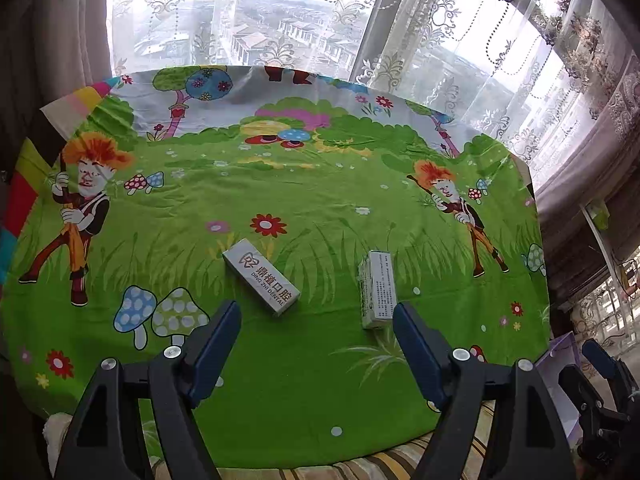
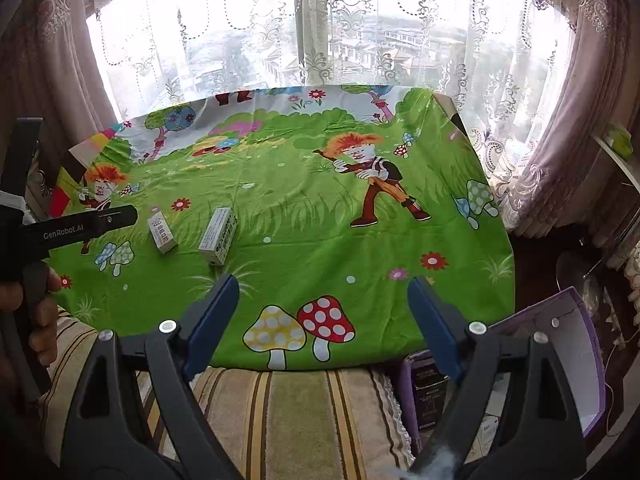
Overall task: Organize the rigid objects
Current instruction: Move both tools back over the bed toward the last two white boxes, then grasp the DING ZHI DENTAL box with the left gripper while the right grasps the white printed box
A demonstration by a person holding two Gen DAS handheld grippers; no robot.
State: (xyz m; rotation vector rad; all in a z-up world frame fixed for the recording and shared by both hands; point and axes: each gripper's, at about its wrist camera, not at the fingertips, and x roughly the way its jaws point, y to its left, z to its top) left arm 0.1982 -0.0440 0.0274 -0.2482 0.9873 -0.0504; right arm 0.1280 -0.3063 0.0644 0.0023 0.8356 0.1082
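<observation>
Two small cartons lie on the green cartoon tablecloth point(image 1: 320, 184). One is a grey dental box point(image 1: 262, 282), lying at a slant. The other is a white box with green print point(image 1: 378, 290), to its right. My left gripper point(image 1: 316, 320) hovers just in front of them, open, with nothing between its blue pads point(image 1: 218, 336). In the right wrist view the grey dental box point(image 2: 162, 234) and the white box point(image 2: 219, 235) sit far to the left. My right gripper point(image 2: 322, 292) is open and empty over the cloth's near edge, above printed mushrooms.
An open purple box point(image 2: 576, 320) stands off the table's near right corner, with a dark carton point(image 2: 428, 396) inside. A striped cushion point(image 2: 280, 412) lies below the near edge. Lace curtains and a window close the far side. A hand point(image 2: 40, 308) holds the left gripper's handle.
</observation>
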